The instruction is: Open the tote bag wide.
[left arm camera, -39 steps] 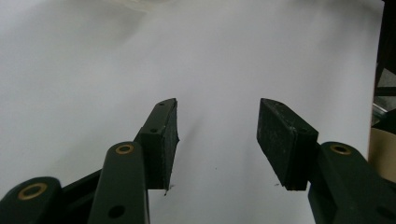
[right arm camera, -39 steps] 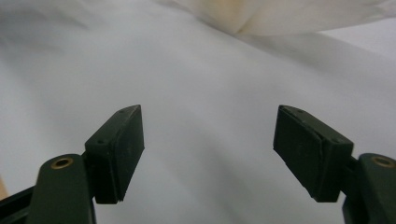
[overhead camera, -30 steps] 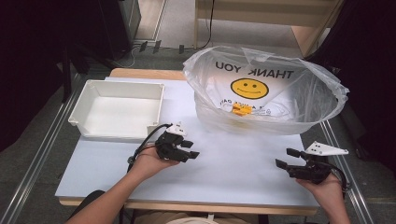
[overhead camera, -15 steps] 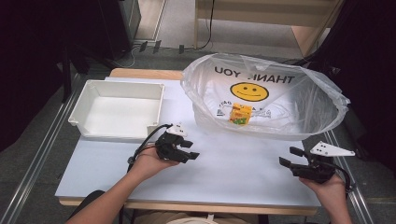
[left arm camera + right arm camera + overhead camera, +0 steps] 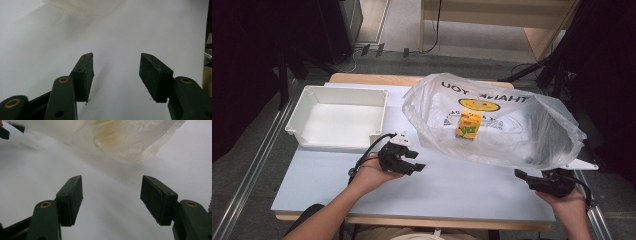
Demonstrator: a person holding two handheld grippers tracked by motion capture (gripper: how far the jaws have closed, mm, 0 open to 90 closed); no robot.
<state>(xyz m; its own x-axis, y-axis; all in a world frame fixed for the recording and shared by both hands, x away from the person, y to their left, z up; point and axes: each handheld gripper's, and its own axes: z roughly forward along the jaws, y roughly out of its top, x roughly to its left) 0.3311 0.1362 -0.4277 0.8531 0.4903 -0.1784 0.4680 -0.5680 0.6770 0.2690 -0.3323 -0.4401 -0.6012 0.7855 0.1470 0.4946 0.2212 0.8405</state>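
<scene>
Both grippers sat low over the table (image 5: 452, 185) with nothing in them. The left gripper (image 5: 414, 161) had its jaws spread wide, just having opened a bit more; the right gripper (image 5: 523, 177) was wide too. The bag (image 5: 522, 135) lay between them farther back, an orange carton (image 5: 469, 124) upright inside, beside the white bin (image 5: 339, 117).

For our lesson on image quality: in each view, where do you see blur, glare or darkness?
High view: the floor around the table is dark and the plastic bag shines. Left gripper view: the tabletop is washed out pale, the bag's edge soft. Right gripper view: the bag is blurred, the jaws sharp.
</scene>
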